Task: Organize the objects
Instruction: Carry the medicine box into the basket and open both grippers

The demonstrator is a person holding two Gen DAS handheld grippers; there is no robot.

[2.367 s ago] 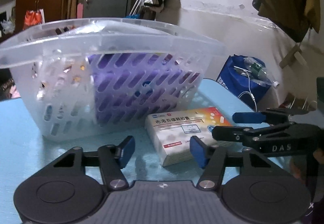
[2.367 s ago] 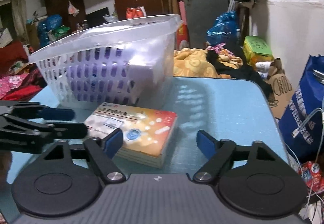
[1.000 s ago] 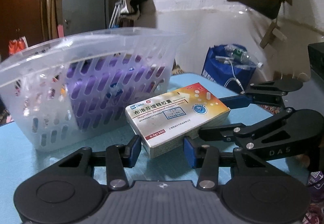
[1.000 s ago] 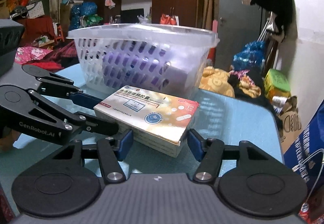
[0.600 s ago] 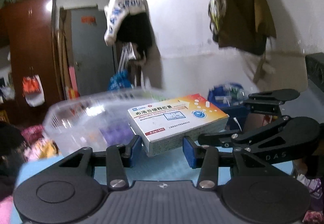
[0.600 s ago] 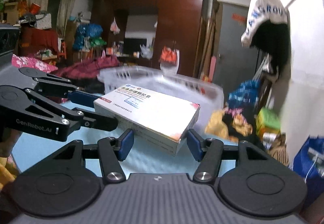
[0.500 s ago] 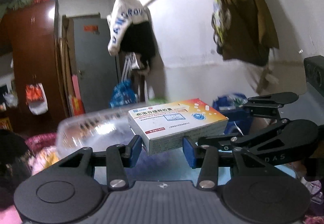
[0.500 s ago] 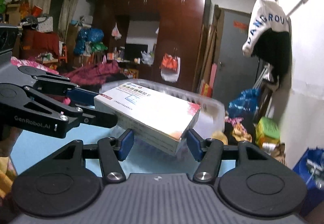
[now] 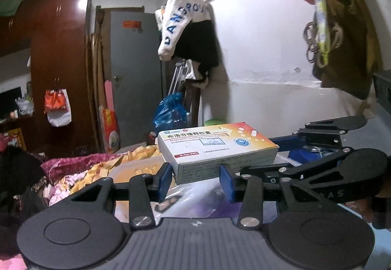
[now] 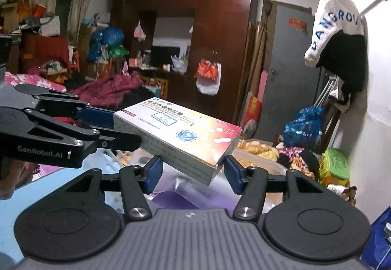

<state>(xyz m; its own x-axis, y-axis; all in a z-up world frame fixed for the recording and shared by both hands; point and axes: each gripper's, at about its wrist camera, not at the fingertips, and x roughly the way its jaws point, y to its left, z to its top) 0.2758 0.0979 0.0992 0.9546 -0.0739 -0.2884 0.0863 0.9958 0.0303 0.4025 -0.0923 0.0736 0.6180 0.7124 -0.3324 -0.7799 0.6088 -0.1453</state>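
Note:
A white and orange medicine box (image 9: 215,148) is held in the air by both grippers. My left gripper (image 9: 196,181) is shut on one end of it, and my right gripper (image 10: 193,171) is shut on the other end (image 10: 180,135). The box hangs above the clear plastic basket (image 9: 136,167), whose rim and purple contents (image 10: 176,199) show just below the fingers. Each gripper shows in the other's view, the right (image 9: 325,162) and the left (image 10: 63,133).
A light blue table (image 10: 56,187) lies under the basket. A white wall with hanging clothes (image 9: 185,28) is to the right. A dark wardrobe (image 10: 207,33), a grey door (image 9: 134,79) and piles of clothes and bags fill the room behind.
Both grippers closed on the box on the table and lifted it together. It now hangs above the basket's opening, higher than half a second ago.

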